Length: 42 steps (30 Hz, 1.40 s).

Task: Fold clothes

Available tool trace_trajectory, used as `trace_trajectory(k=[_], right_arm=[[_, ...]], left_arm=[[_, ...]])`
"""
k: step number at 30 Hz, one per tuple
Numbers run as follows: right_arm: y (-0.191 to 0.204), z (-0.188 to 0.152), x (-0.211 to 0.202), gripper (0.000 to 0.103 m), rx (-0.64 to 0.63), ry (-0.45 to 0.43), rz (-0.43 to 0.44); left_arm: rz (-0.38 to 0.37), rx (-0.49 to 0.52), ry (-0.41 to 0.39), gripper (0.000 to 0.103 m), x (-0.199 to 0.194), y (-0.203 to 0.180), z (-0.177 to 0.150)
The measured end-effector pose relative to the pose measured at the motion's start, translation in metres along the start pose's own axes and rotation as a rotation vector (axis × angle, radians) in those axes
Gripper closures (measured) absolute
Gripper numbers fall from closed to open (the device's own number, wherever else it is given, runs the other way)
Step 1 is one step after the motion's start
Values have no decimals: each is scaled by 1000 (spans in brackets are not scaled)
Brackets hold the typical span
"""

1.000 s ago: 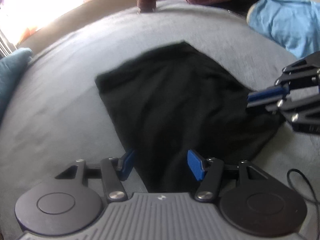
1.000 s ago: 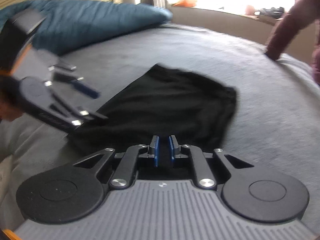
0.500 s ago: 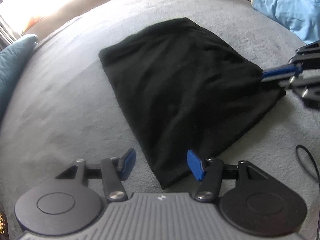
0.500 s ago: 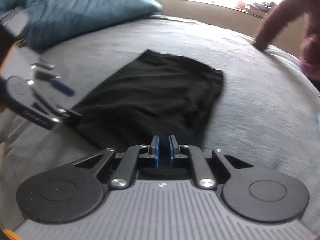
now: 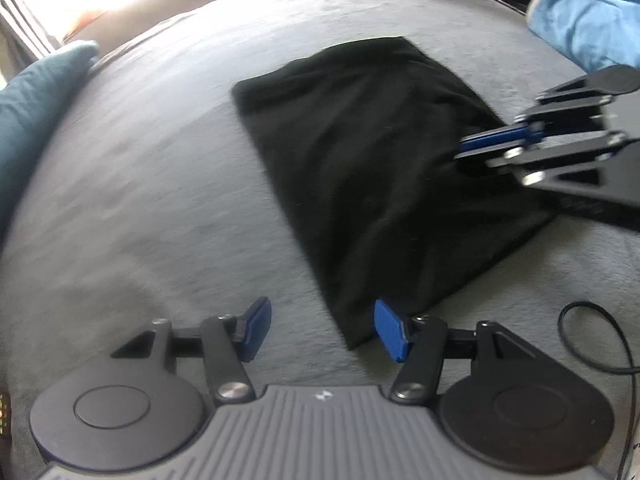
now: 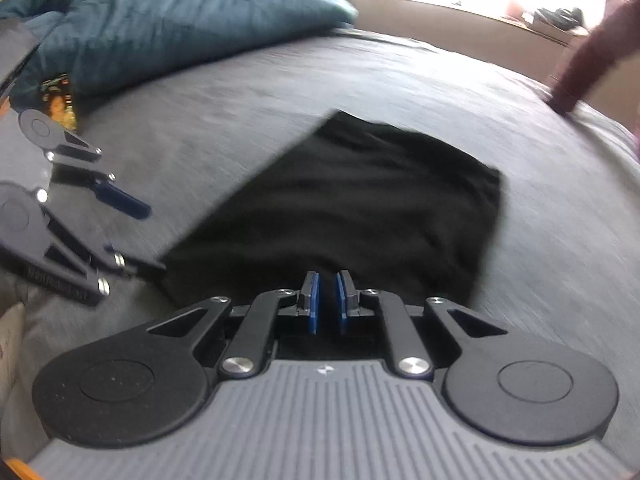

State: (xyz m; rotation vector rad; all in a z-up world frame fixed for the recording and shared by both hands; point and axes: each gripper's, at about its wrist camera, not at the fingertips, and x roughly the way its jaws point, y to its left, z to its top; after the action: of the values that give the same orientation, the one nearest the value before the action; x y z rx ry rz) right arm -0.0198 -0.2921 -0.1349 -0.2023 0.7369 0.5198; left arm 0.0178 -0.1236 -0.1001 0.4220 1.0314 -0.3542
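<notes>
Two sets of fingers, two different states. My right fingers (image 6: pixel 326 302) are pressed almost together on the near edge of the black garment (image 5: pixel 372 168); in the left wrist view they (image 5: pixel 476 148) seem to pinch a fold of it, though blur keeps me from being sure cloth is truly between the pads. My left fingers (image 5: pixel 322 330) stand spread and hold nothing, the right-hand pad just over the garment's nearest corner.

The garment lies folded flat in the middle of the bed (image 5: pixel 140 200), a rough rectangle. The risk, as I judge it: if only my right side pulls, the cloth drags askew and the layers slide apart; if my left fingers close too far out, they catch the grey cover instead of the corner.

Further out, a black cable (image 5: pixel 580 340) loops near my left gripper and could snag. A teal duvet (image 6: pixel 160 28) lies along one side, light blue clothing (image 5: pixel 588 24) toward the far corner, and someone's dark red sleeve (image 6: pixel 592 64) rests on the far edge.
</notes>
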Motion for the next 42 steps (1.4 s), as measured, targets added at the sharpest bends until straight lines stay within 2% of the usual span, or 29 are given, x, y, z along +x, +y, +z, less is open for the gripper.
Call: trace_trajectory(k=[1,3,6,8,9,14,18,20,22,27,29,33,35,38,42], right_arm=[[6,3,10,94,-19,2,4],[16,-3,25,95,-72,60,12],[28,-16,17,94,-157,120,25],[28,-18,8,94,-147,161,42],[27,-15,3,94,-145,159,42],[32,6,0,93,-117,36,61],[50,-13,12,93,-149,110,133],[57,-24,-2,93,-160,101,203],[55,-28,-18,95,-130,72,214],[-5,-23,-39,93,46,-3,5],[-25,-25,-42,92,100,-7,-60],[-52,-46,-27,93,154,95,-161],[-67,-53,-26,92,253,112,-183],[-88,-58,-35,92,419,73,-162],[-88,-54,-41,92,443,42,-156]], left_arm=[[6,-3,2,44,1,2,-1],[9,-14,7,44,4,8,-2],[2,-24,0,44,6,14,-2],[8,-21,-13,44,6,16,0],[15,-17,-22,44,6,17,2],[37,-9,-55,43,9,16,16],[50,-7,-40,41,11,13,20],[49,-5,-40,38,9,11,22],[54,-3,-38,36,7,7,24],[32,-42,0,29,6,-5,33],[19,-34,13,27,9,-10,34],[18,-23,67,27,16,-23,31],[-2,-41,97,27,20,-25,31],[-8,-53,111,27,19,-25,31],[-2,-64,108,27,18,-26,33]])
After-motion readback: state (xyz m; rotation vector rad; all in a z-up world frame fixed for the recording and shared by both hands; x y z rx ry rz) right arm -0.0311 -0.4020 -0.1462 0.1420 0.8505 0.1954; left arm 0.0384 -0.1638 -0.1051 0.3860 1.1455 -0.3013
